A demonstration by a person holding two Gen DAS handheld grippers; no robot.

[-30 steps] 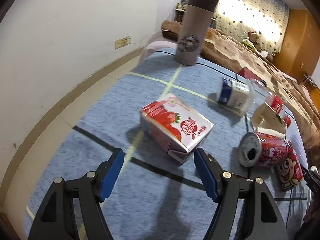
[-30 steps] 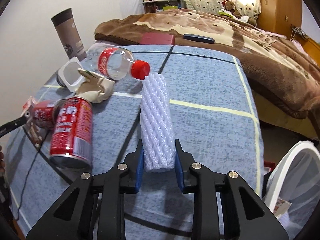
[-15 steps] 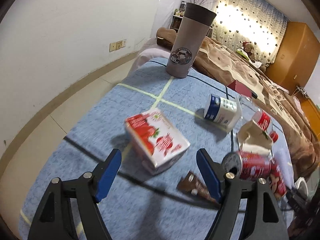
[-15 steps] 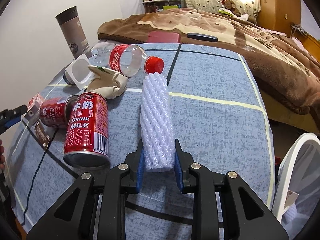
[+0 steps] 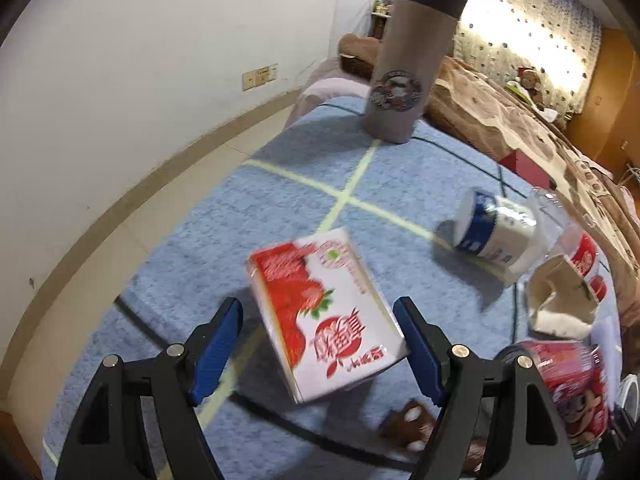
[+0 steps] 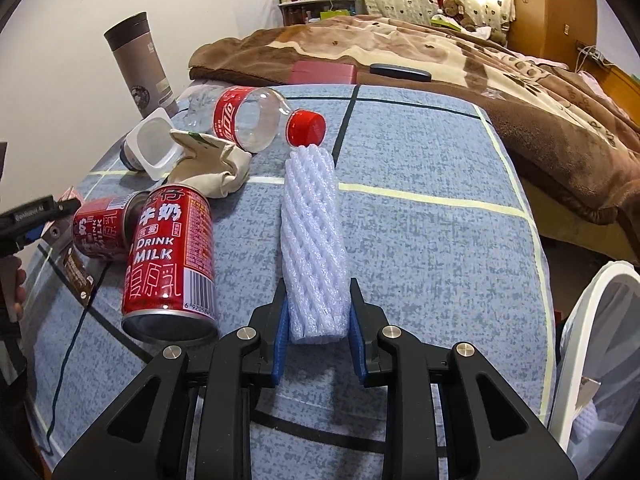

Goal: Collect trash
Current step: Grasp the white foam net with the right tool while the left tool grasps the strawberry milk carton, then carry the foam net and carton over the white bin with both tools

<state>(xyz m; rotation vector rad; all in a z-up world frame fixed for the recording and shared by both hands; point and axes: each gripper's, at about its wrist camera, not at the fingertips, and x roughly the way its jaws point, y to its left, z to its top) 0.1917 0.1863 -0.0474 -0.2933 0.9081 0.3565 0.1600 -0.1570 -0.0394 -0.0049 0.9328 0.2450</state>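
Between the clenched jaws of the right gripper [image 6: 318, 346], a ribbed white foam net sleeve [image 6: 314, 240] is held over the blue checked bench [image 6: 432, 248]. The left gripper [image 5: 320, 344] is spread around a glossy strawberry carton [image 5: 324, 308], ungrasped. Cans, bottle and cup beyond are judged uncollected; a mesh bin [image 6: 592, 344] stands rightward.

Trash spread across my blue table, one piece in my grip.

My right claw [image 6: 317, 346] clamps a white foam net sleeve [image 6: 314, 236]. Left of it lie two red milk cans [image 6: 170, 258], a crumpled cream carton [image 6: 212, 162], a capped clear bottle [image 6: 256, 120], a toppled yogurt cup [image 6: 150, 148]; a strawberry milk carton [image 5: 324, 312] lies flat near left.
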